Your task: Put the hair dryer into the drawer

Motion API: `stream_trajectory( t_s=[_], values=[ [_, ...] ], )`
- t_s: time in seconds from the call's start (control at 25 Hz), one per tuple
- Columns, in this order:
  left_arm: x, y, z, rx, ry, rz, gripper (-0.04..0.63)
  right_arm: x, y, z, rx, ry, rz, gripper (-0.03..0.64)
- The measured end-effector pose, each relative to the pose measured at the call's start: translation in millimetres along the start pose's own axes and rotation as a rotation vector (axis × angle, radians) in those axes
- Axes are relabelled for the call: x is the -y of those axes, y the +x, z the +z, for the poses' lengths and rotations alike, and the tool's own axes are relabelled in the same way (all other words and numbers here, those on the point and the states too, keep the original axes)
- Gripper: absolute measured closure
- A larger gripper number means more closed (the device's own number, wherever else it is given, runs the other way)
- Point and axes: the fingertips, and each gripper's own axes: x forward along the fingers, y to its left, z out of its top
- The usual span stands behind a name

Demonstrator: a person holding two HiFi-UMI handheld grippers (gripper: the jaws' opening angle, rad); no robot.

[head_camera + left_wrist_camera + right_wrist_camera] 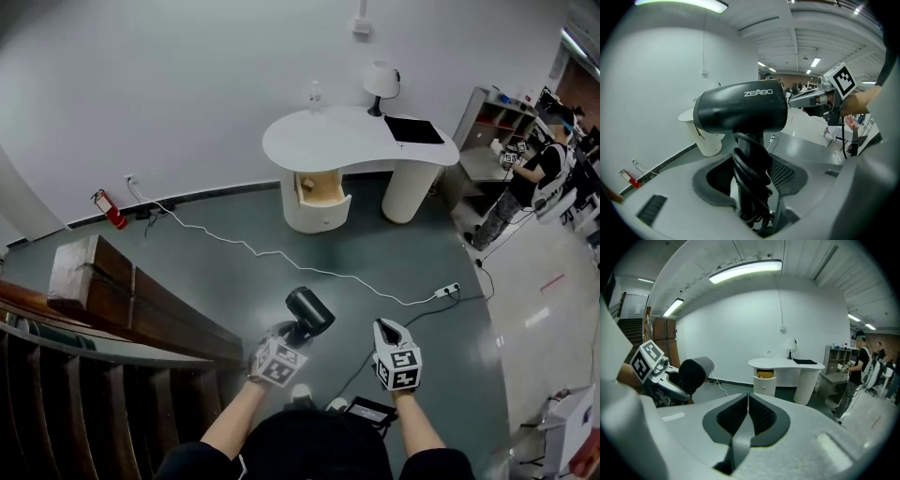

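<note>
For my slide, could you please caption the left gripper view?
Left gripper grips hair dryer by its cord-wrapped handle.

The dryer (309, 310) is showing glossy black with pale lettering, the left gripper (296, 333) and right gripper (385, 325) are wearing black-and-white square markers, the desk (347, 141) is gleaming white, its drawer (320, 189) pale wood, and the cable (281, 255) is showing white, the extinguisher (110, 210) red, the floor (216, 272) dark grey-green.
</note>
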Motion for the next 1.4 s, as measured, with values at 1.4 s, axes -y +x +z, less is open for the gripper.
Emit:
stream_trajectory(
  t_s=[1.4],
  values=[
    [-50, 27, 8, -0.014, 0.020, -0.036, 0.374, -10, 51, 15, -0.024, 0.012, -0.011, 0.611]
  ],
)
